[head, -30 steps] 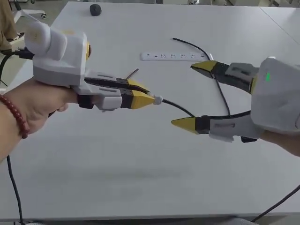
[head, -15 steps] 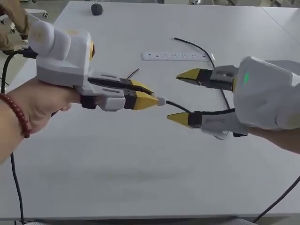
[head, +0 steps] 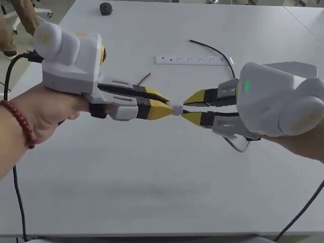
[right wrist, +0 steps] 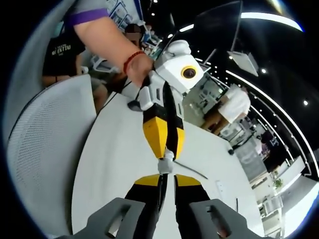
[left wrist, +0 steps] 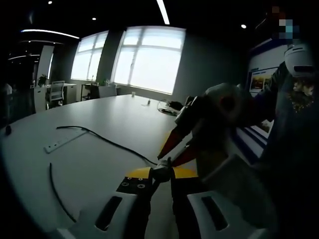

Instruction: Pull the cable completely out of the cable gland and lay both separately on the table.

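Note:
My left gripper [head: 169, 107] is shut on the small white cable gland [head: 177, 108], held above the table; its yellow tips [left wrist: 152, 174] pinch the gland [left wrist: 162, 170]. The black cable [left wrist: 109, 144] leaves the gland and trails across the table, its far part [head: 212, 49] lying by the power strip. My right gripper [head: 186, 107] faces the left one tip to tip, its jaws shut on the cable right behind the gland. In the right gripper view the gland [right wrist: 166, 164] sits just past my right gripper [right wrist: 167, 180], with the cable between the jaws.
A white power strip [head: 190, 60] lies at the back of the white table [head: 152, 192]. A short black wire piece [head: 144, 79] lies behind the left gripper, and a small dark object [head: 105, 8] sits at the far edge. A person stands beyond the table's far left.
My right gripper has moved left up to the gland and its jaws have gone from wide open to shut on the cable. The left gripper has held still with the gland.

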Tool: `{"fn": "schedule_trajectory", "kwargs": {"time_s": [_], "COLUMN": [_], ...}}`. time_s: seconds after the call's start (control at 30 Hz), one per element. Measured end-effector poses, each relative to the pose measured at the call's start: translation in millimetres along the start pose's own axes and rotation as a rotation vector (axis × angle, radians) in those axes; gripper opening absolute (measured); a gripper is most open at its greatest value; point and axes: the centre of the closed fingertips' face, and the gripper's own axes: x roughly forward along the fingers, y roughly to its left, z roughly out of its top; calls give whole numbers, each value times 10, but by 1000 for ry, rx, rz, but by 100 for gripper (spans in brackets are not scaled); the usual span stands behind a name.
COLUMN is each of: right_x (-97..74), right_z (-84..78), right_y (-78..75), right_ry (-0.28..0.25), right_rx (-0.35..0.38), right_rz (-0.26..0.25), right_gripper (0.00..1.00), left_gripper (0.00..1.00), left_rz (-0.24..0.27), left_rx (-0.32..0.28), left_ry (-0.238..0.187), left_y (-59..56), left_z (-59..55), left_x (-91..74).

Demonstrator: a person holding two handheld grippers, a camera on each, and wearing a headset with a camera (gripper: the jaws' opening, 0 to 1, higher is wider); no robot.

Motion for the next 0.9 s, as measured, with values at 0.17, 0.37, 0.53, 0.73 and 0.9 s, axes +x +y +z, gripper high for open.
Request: {"fn": "schedule_trajectory", "kwargs": {"time_s": [0.17, 0.37, 0.53, 0.73, 0.9], "right_x": [19, 19, 21, 25, 36], "right_z": [-14, -25, -70, -141, -238], "right_y": [48, 59, 65, 76, 105], "right_ry": [12, 26, 43, 59, 72], "right_rx": [-11, -18, -38, -31, -20], "right_rz": [18, 24, 32, 38, 40], "right_gripper": [0, 0, 0, 0, 0], "left_gripper": [15, 15, 15, 15, 15], "left_rz": [0, -2, 1, 10, 16], "left_rx": [2, 17, 42, 43, 39], "left_ry": [3, 20, 45, 58, 70], "left_y": [1, -13, -17, 11, 30], "left_z": [-7, -43, -96, -139, -197], "left_x": [3, 10, 8, -12, -12]}}
